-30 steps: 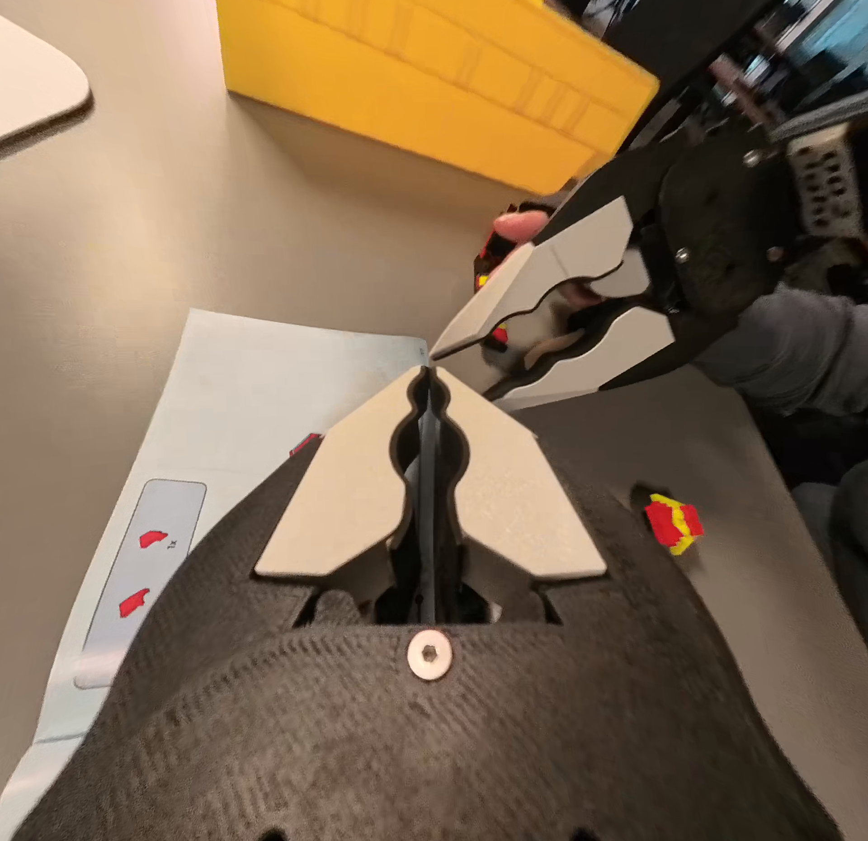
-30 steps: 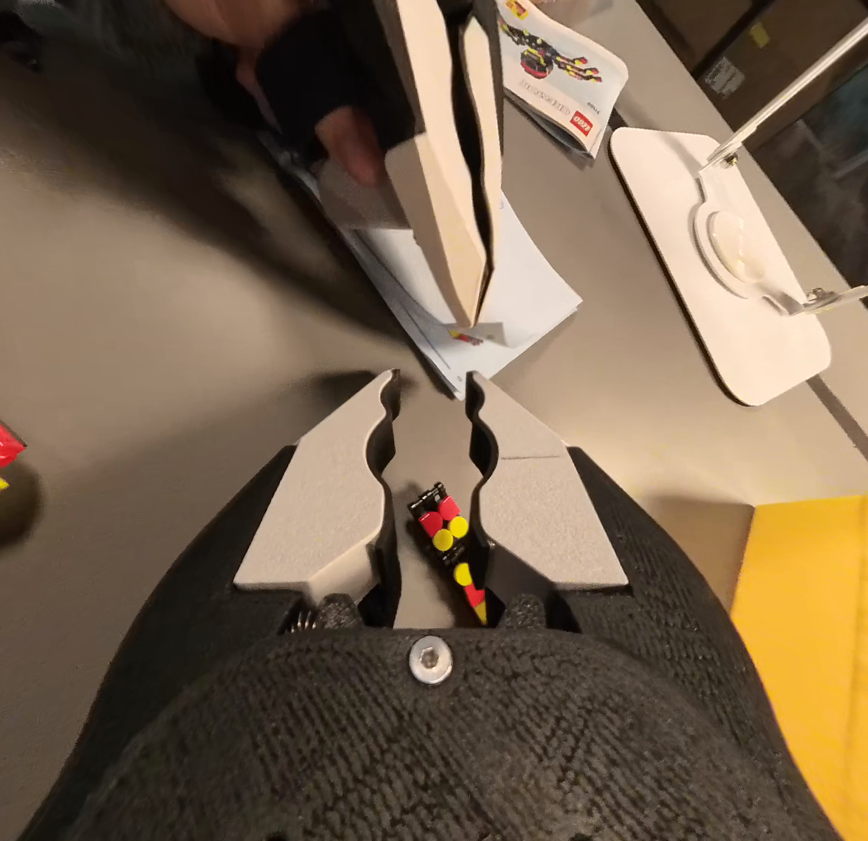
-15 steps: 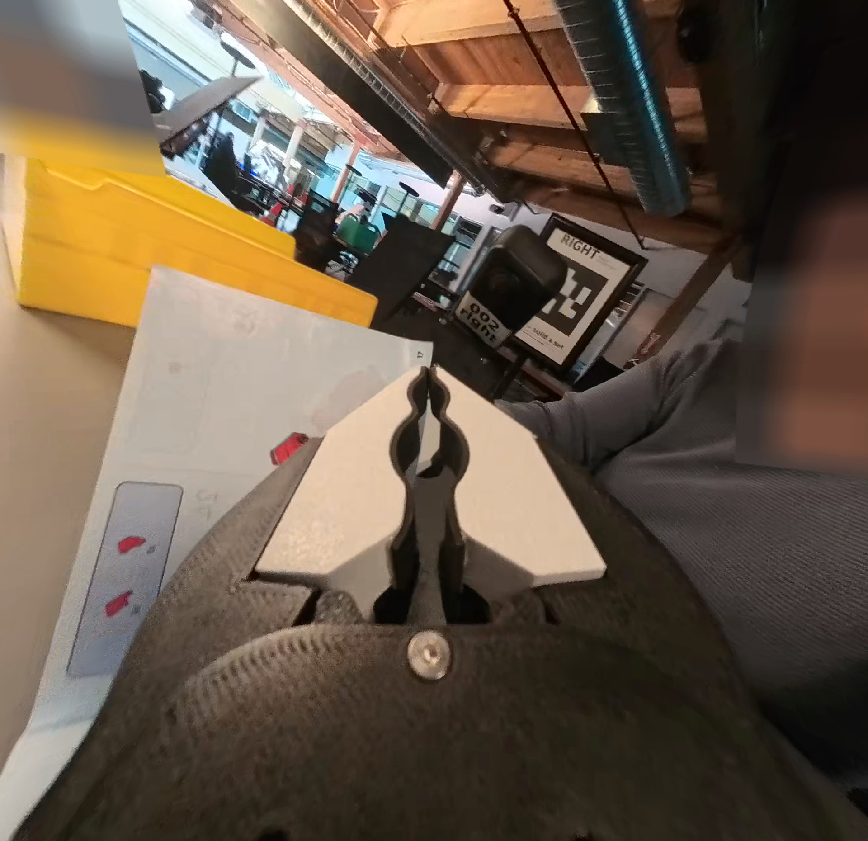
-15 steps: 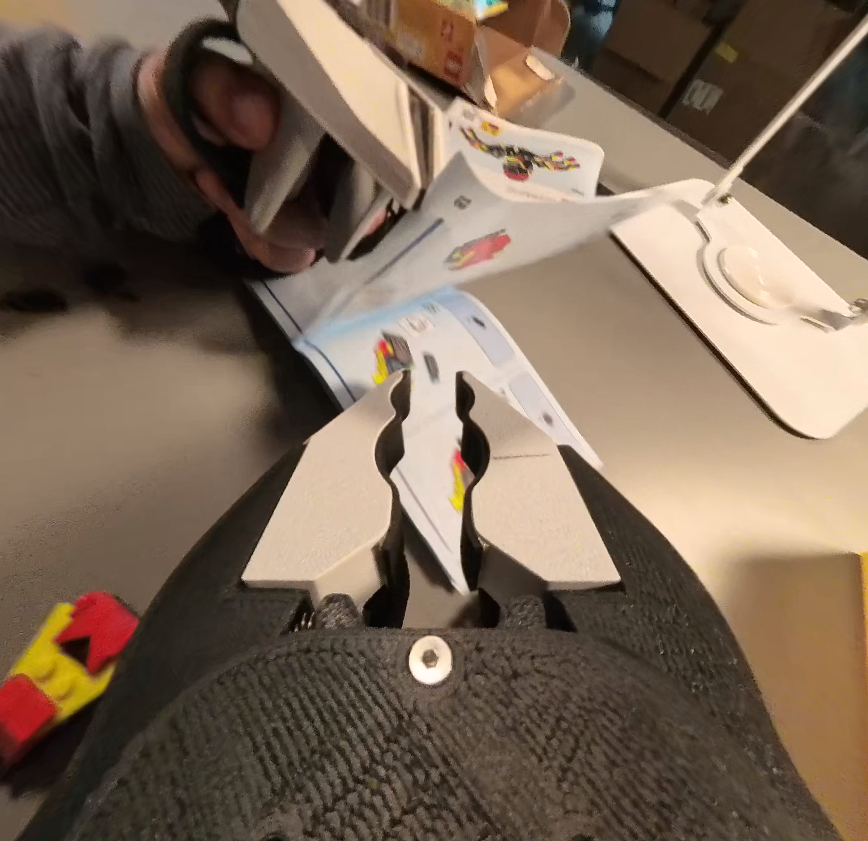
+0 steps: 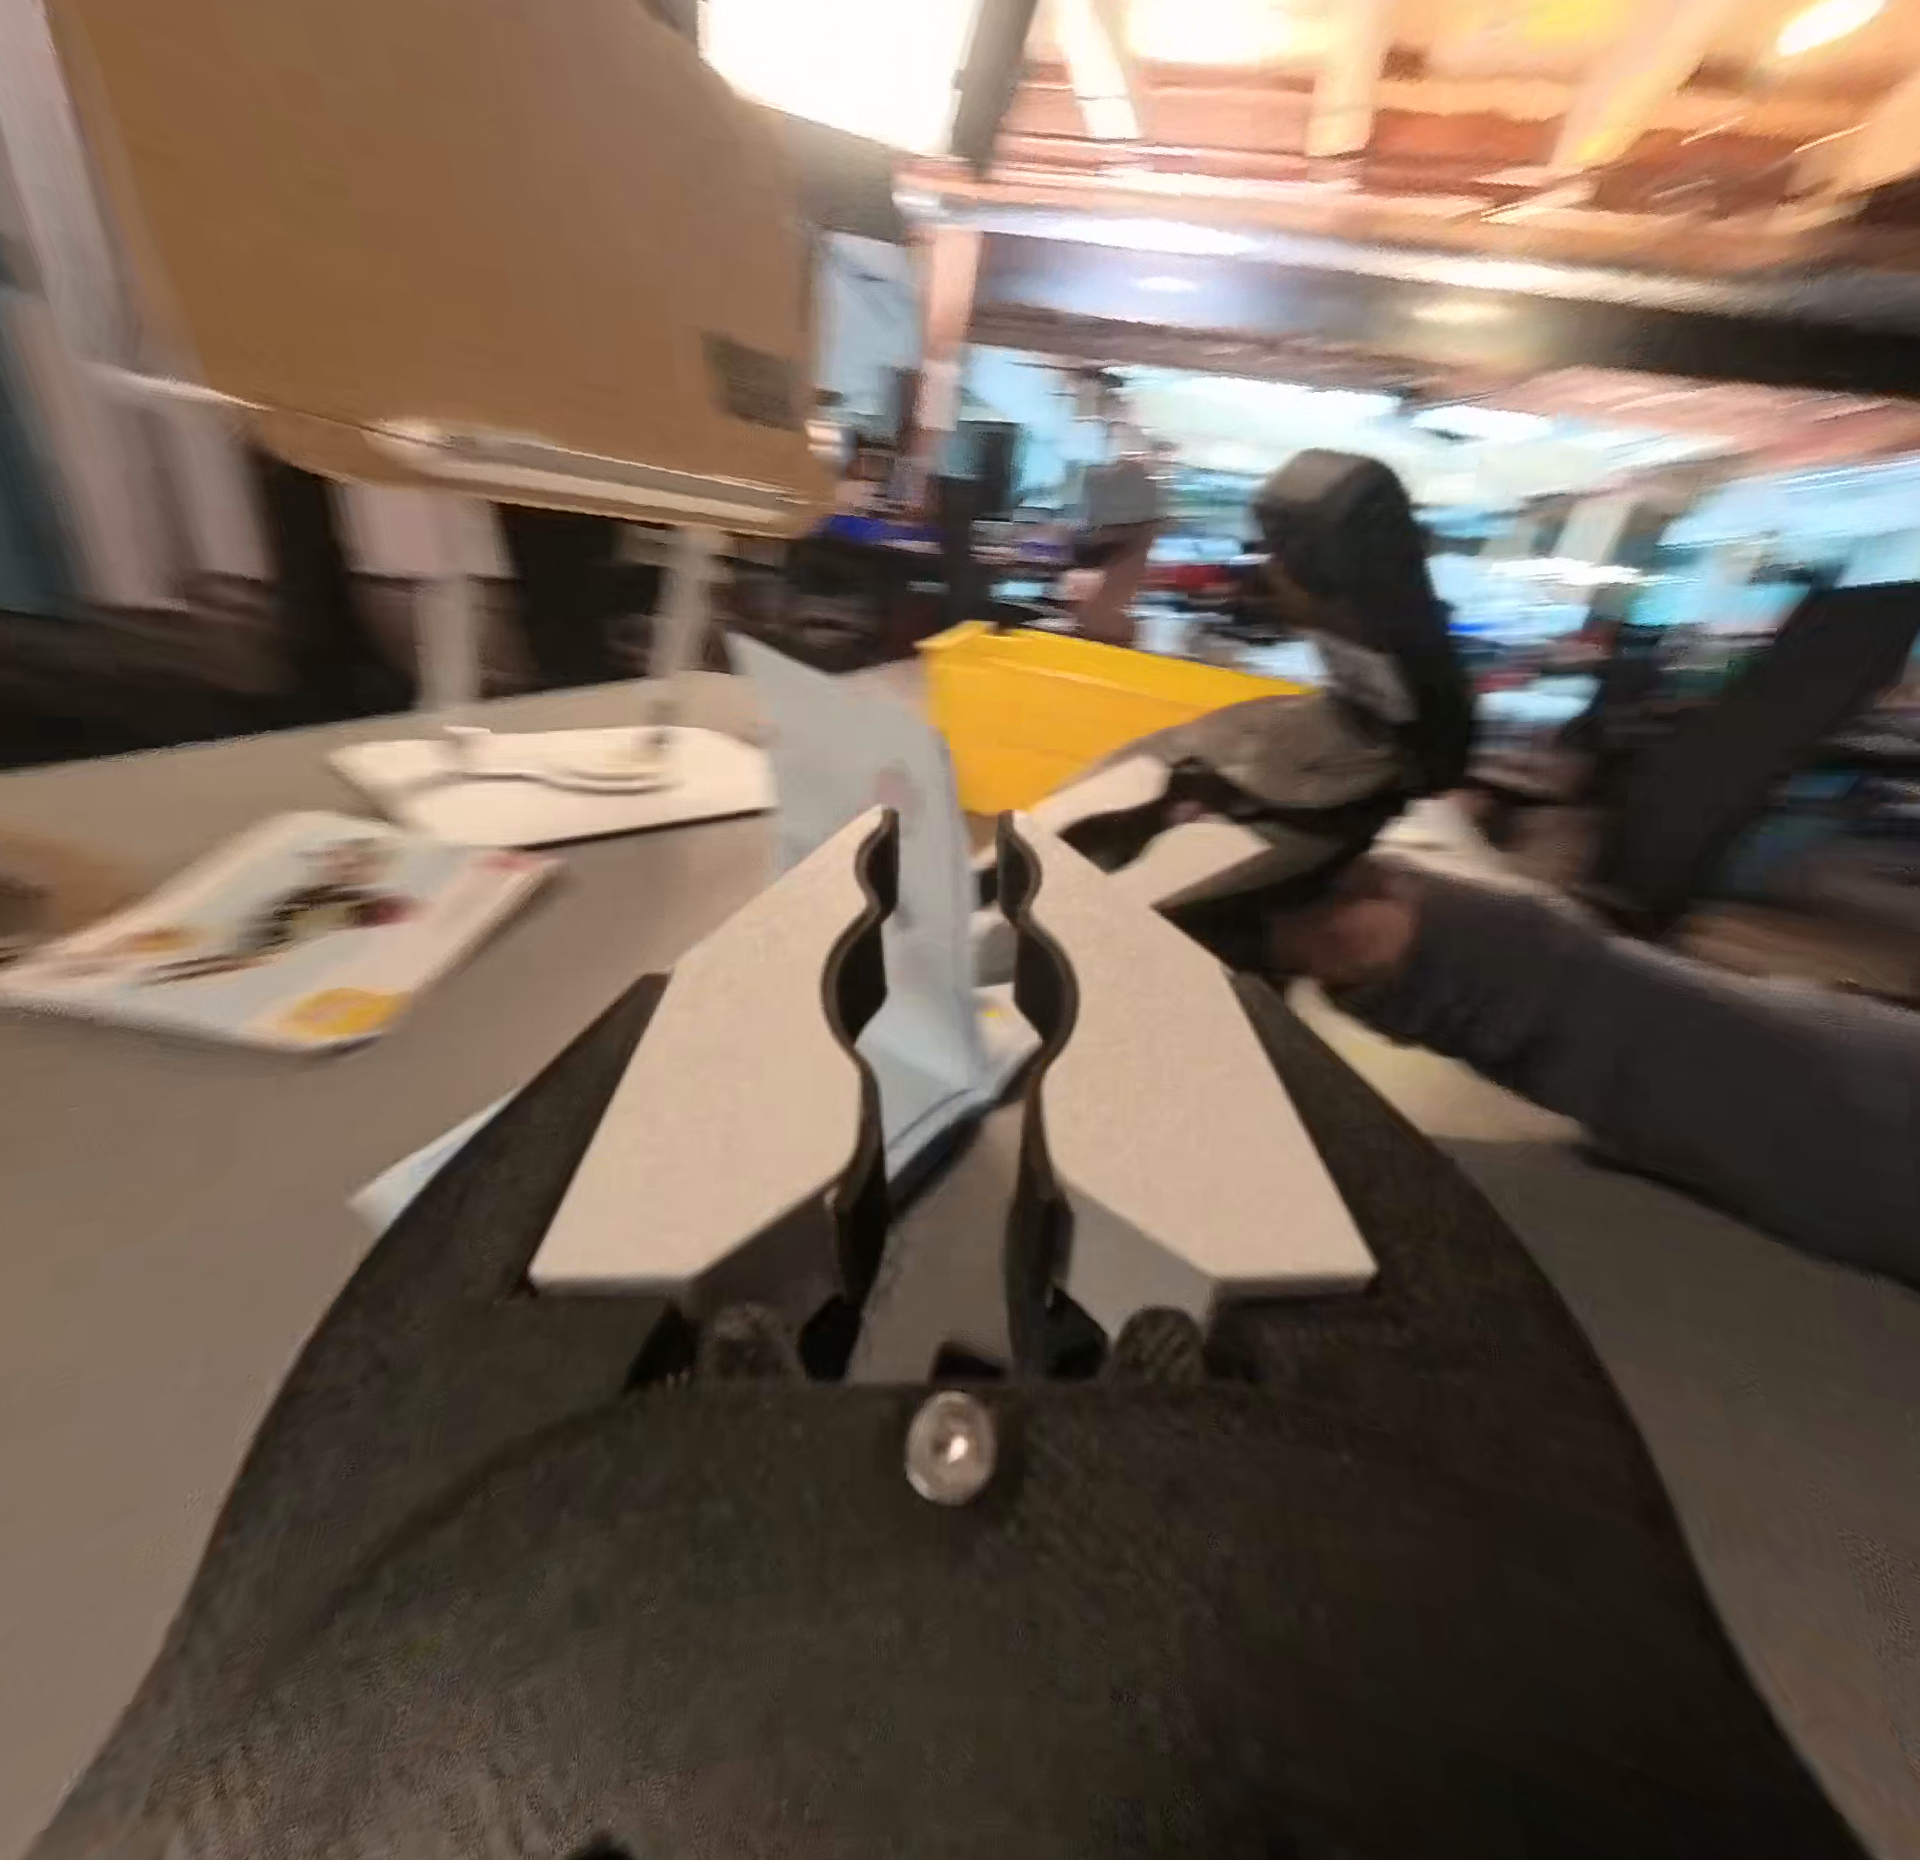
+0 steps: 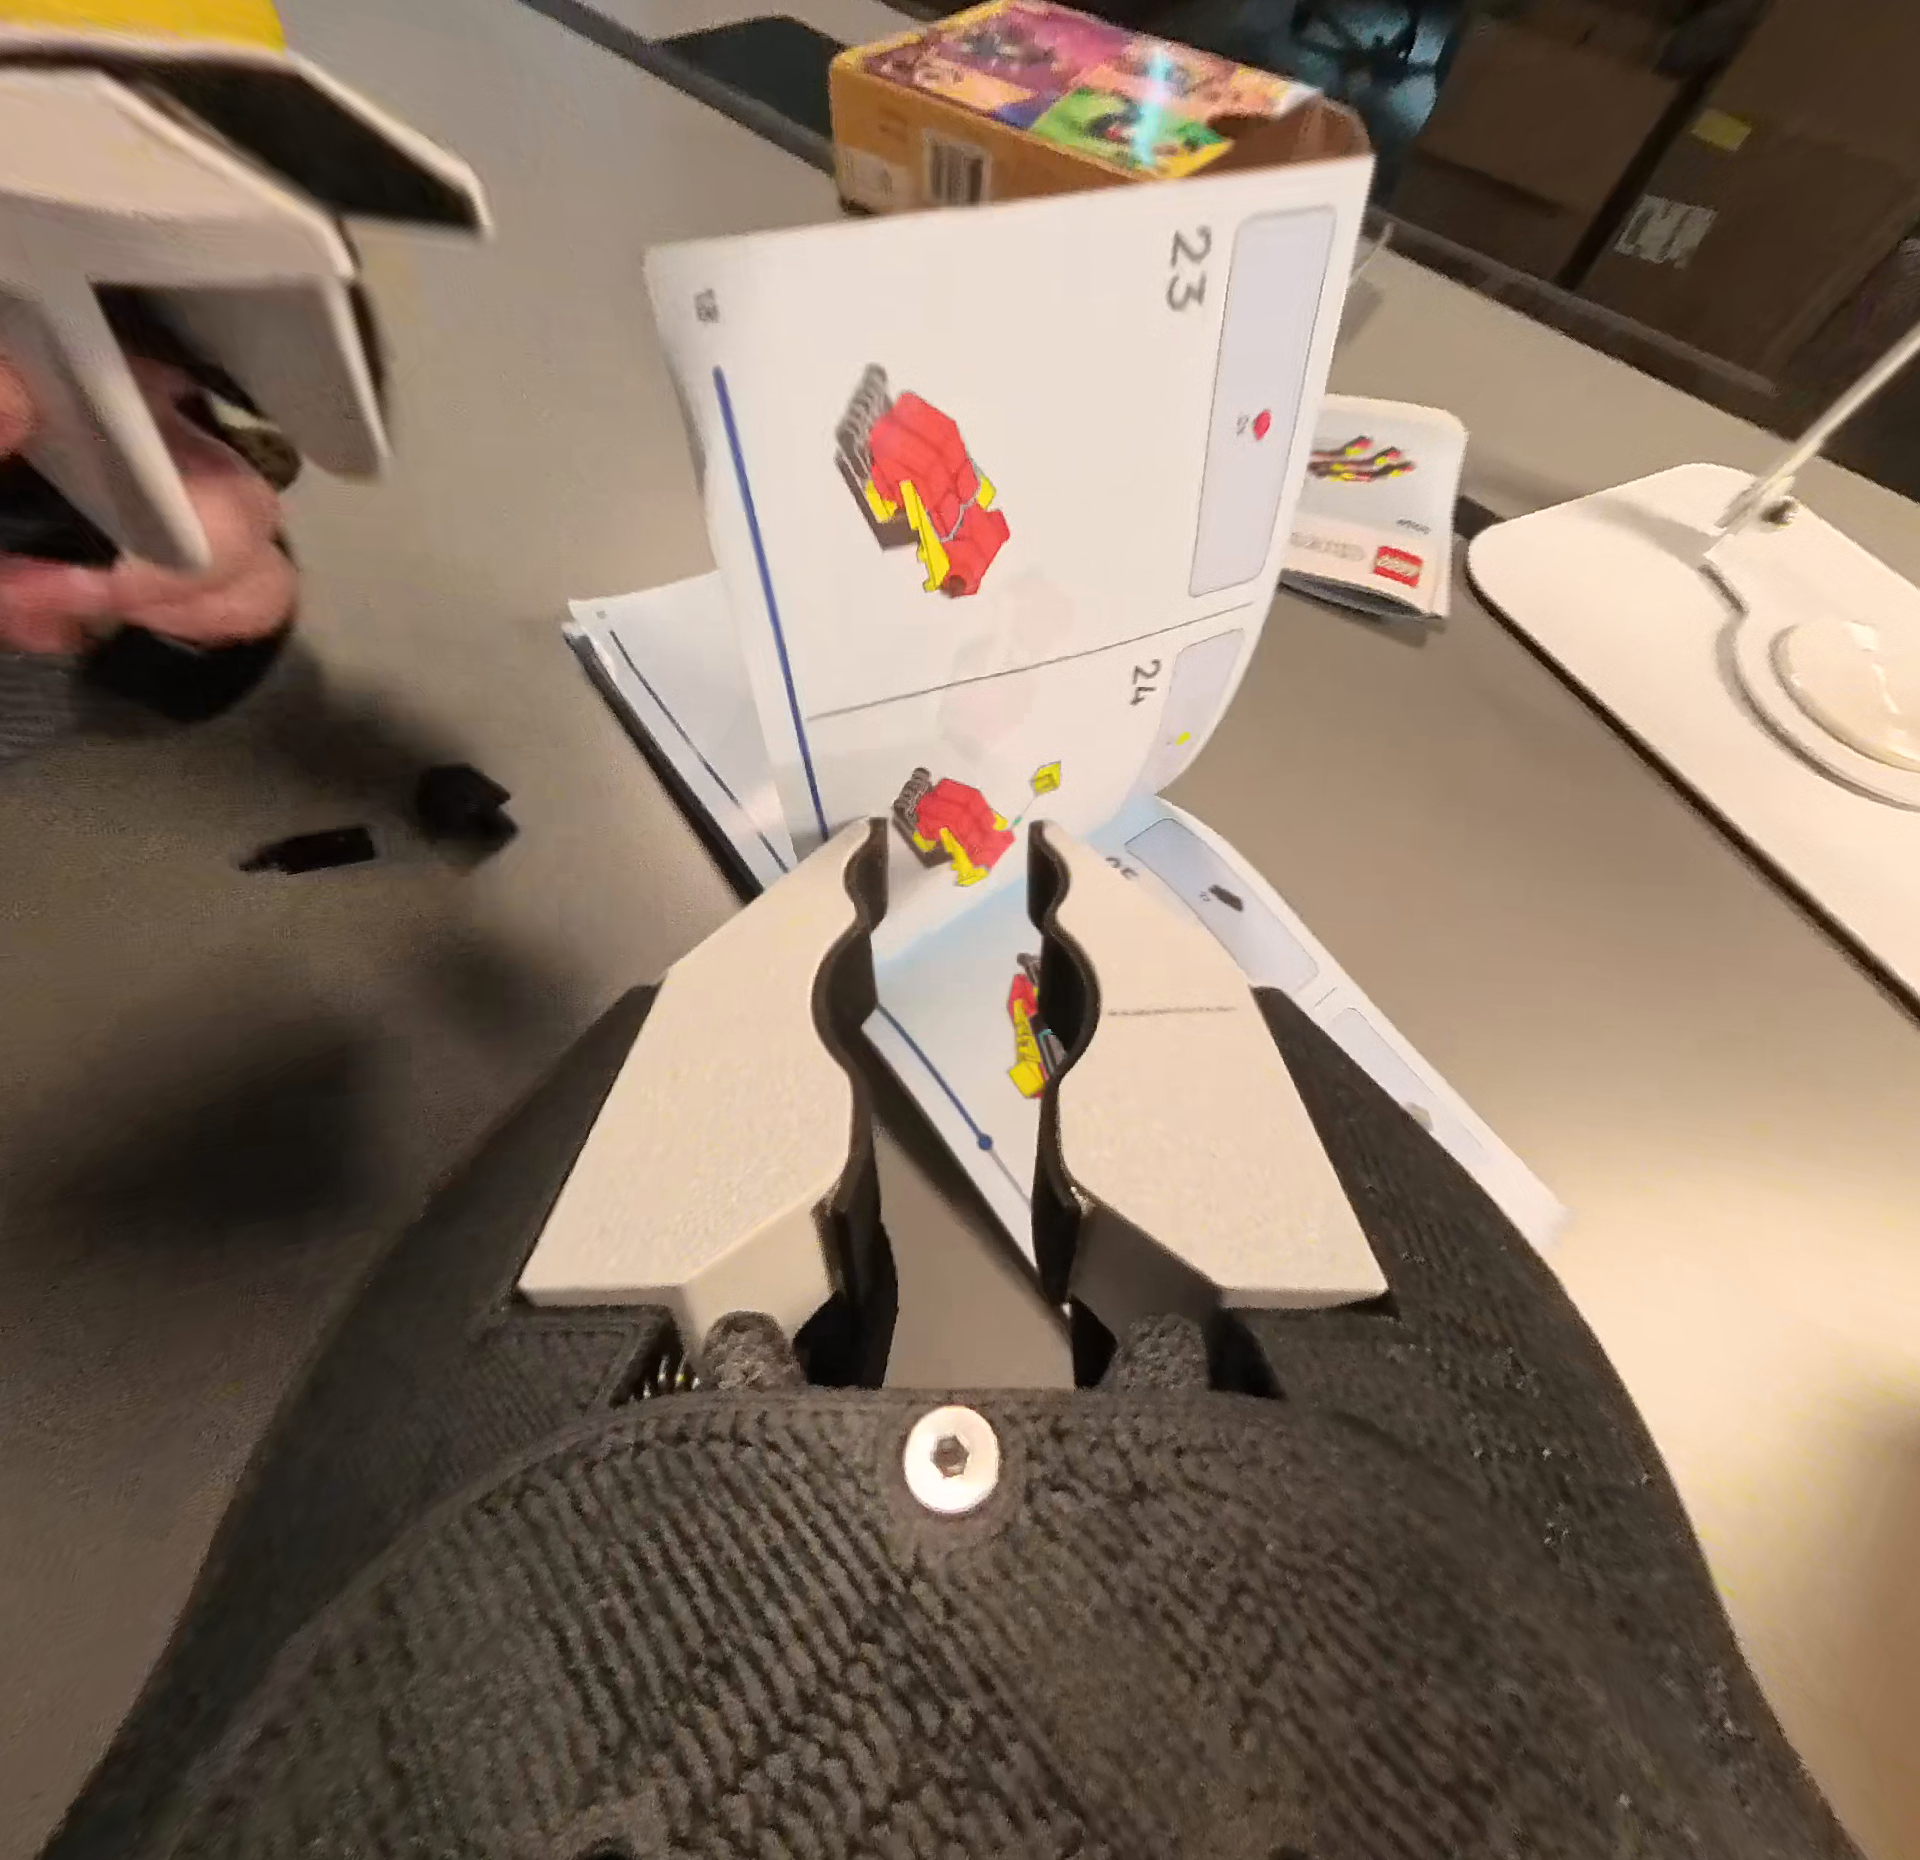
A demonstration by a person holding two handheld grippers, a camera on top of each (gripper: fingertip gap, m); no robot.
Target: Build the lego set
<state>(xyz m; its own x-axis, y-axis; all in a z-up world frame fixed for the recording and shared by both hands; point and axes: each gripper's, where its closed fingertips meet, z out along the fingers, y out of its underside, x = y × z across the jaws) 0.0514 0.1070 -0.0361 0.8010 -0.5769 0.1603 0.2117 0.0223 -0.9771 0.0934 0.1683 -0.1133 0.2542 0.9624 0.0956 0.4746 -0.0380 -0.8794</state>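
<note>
The open instruction booklet (image 6: 1226,937) lies on the grey table, with one page (image 6: 997,480) standing curled upright. My right gripper (image 6: 956,834) is open and empty, its fingertips just in front of that page and over the booklet. My left gripper (image 5: 940,834) is open and empty, and the same light-blue page (image 5: 883,823) stands just beyond its tips. In the right wrist view the left gripper (image 6: 260,480) is up at the left, clear of the page. The right gripper (image 5: 1091,854) shows in the left wrist view, right of the page. Two small black pieces (image 6: 462,797) lie left of the booklet.
A second booklet (image 6: 1371,511) and a white lamp base (image 6: 1714,647) lie to the right. The set's coloured box (image 6: 1070,106) stands behind the page. A yellow bin (image 5: 1060,730) is behind the page in the left wrist view, and a cardboard box (image 5: 436,221) is at upper left.
My left gripper lifted a page while shut on it, then opened and let go. The page now stands upright. My right gripper moved off a red-yellow-black piece to over the booklet.
</note>
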